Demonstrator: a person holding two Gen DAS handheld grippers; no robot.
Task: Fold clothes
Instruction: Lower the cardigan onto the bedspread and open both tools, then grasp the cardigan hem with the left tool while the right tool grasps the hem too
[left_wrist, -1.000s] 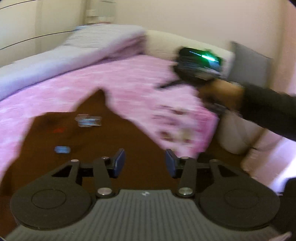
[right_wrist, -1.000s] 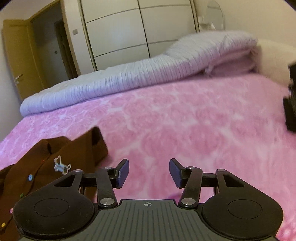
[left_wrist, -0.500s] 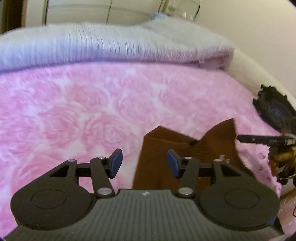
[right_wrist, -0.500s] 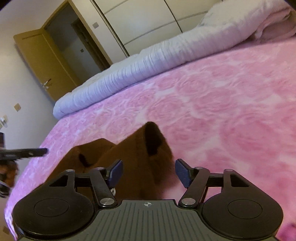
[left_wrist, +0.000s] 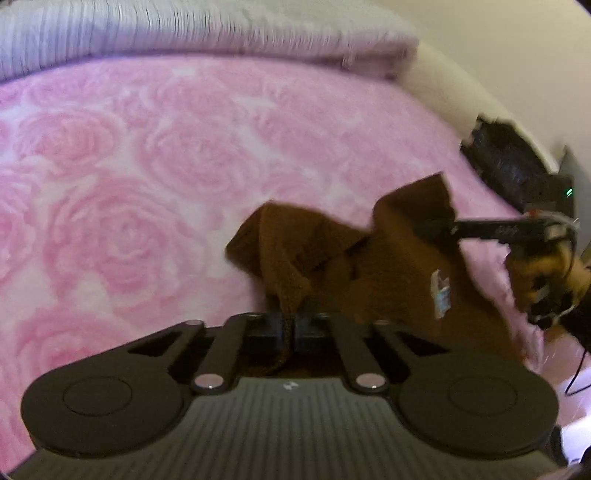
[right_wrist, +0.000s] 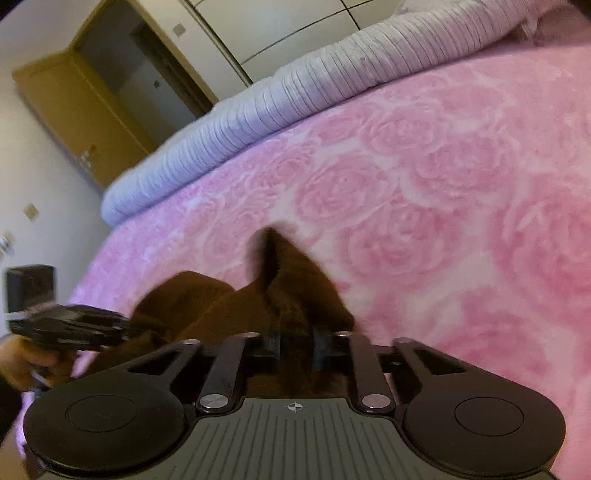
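Note:
A brown knitted garment (left_wrist: 388, 266) lies bunched on the pink bed, with a white label (left_wrist: 439, 291) showing. My left gripper (left_wrist: 289, 328) is shut on a thin fold of its near edge. In the right wrist view the same garment (right_wrist: 236, 306) rises to a peak between the pads of my right gripper (right_wrist: 295, 347). Its jaws are closing and pinch a thicker ridge of the brown cloth. Each gripper shows in the other's view: the right gripper (left_wrist: 428, 226) reaches into the cloth from the right, the left gripper (right_wrist: 122, 326) from the left.
A pink rose-patterned blanket (left_wrist: 147, 166) covers the bed (right_wrist: 461, 192). A folded lilac quilt (right_wrist: 295, 85) runs along its far side. A wooden door (right_wrist: 74, 107) and white wardrobe fronts (right_wrist: 280, 26) stand behind it. A hand (left_wrist: 546, 273) holds the right gripper.
Both grippers swung over the bed and came down onto the brown garment. Their jaws, open in the earlier frames, have closed on its cloth, which is now bunched up between them.

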